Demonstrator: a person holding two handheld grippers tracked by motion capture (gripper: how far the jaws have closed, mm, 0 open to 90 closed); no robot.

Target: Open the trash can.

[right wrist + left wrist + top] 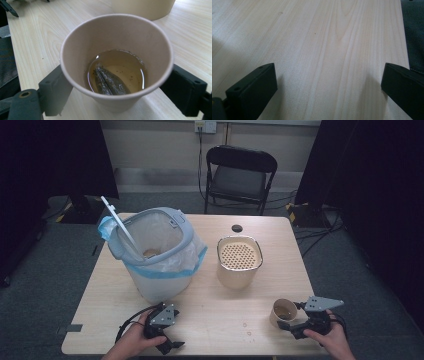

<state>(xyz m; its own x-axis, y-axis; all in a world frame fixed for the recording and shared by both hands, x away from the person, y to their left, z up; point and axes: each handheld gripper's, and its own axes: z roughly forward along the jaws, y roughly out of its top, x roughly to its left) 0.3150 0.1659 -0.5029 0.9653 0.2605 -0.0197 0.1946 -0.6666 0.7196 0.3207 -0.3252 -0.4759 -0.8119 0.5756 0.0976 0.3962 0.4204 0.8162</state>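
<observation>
A brown paper cup (117, 37) stands on the wooden table (210, 310) near its front right corner, also seen as the cup (283, 312) from above. It holds a little tea and a dark teabag (107, 81). My right gripper (117, 85) reaches around the cup from the right, its two jaws standing against the cup's opposite sides; from above the right gripper (295, 318) sits just right of the cup. My left gripper (329, 82) is open over bare tabletop with nothing between its jaws; the left gripper (170, 345) rests at the front left edge.
A white bin (155, 255) lined with a blue-edged bag stands at the left, its lid (117, 225) tipped up. A beige pot with a perforated insert (239, 257) stands behind the cup. Small drops (246, 326) mark the table. A black chair (240, 175) stands beyond the table.
</observation>
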